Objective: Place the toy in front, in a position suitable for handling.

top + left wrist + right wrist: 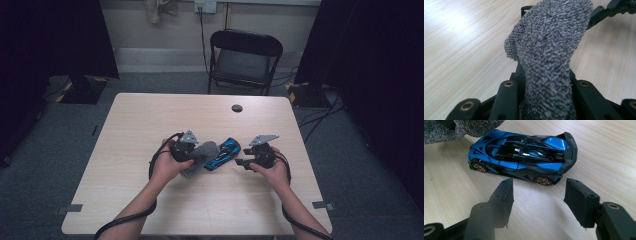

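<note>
The car [223, 153], a blue and black toy, lies just below the middle of the high view, on the table [150, 120], slanting from lower left to upper right. In the right gripper view the car [522, 156] fills the upper middle of the frame, standing on its wheels with its side toward the camera.

A grey cloth [200, 157] touches the car's left side in the high view. The left gripper [192, 156] has this cloth clamped: in the left gripper view the cloth [549, 57] rises from between the two black jaws at the bottom edge and reaches the top of the frame, the jaws closed tight on its lower part. A corner of the same cloth [451, 130] shows at the upper left of the right gripper view, just beside the car's nose.

The right gripper [241, 163] sits just right of the car in the high view, near it but apart. In its own view its jaws stand partly apart at the bottom of the frame, with only bare table between them and the car beyond their tips; the right gripper [537, 200] holds nothing.

A chair [244, 60] stands beyond the table at the top middle of the high view.
</note>
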Motion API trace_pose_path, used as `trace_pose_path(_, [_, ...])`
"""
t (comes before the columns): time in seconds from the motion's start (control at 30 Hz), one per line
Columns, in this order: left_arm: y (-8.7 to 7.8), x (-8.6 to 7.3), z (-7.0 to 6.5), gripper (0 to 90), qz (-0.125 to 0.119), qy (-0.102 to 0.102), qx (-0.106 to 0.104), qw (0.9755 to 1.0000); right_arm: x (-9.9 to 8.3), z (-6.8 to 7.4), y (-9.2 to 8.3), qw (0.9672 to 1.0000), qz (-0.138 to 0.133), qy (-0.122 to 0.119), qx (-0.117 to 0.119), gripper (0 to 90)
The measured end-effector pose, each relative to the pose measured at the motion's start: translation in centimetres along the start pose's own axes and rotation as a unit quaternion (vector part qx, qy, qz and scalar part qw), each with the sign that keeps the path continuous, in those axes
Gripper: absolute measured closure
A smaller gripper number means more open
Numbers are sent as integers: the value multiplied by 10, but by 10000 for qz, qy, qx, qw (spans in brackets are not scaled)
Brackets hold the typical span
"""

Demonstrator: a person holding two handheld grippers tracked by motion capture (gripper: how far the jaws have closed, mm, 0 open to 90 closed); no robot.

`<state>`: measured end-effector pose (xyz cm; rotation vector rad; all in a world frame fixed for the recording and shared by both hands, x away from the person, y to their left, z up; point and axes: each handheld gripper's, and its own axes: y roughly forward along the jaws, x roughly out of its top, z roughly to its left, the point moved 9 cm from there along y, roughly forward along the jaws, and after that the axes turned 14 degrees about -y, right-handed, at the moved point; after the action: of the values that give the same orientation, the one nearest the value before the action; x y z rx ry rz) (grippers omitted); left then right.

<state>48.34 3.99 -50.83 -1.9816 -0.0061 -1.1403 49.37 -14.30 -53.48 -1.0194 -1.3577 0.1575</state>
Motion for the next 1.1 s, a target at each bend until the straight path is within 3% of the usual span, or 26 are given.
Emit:
trace_pose_path(0.27, [17,14,-6,681,32,89,-15,10000,8,-5,5,9999,12,-17,-120,425])
trace_pose_path(0.47, [25,15,-7,680,87,97,-24,9999,9,-9,12,9999,144,-53,-76,408])
trace_pose_path(0.67, [29,12,-3,678,120,35,13,9999,5,-9,19,9998,140,98,-58,399])
trace_pose_path(0.93, [33,9,-2,679,117,-2,7,9999,0,0,27,9995,300,-99,30,478])
trace_pose_path(1.1, [33,9,-2,680,90,6,13,10000,-3,-1,28,9997,243,-52,-75,520])
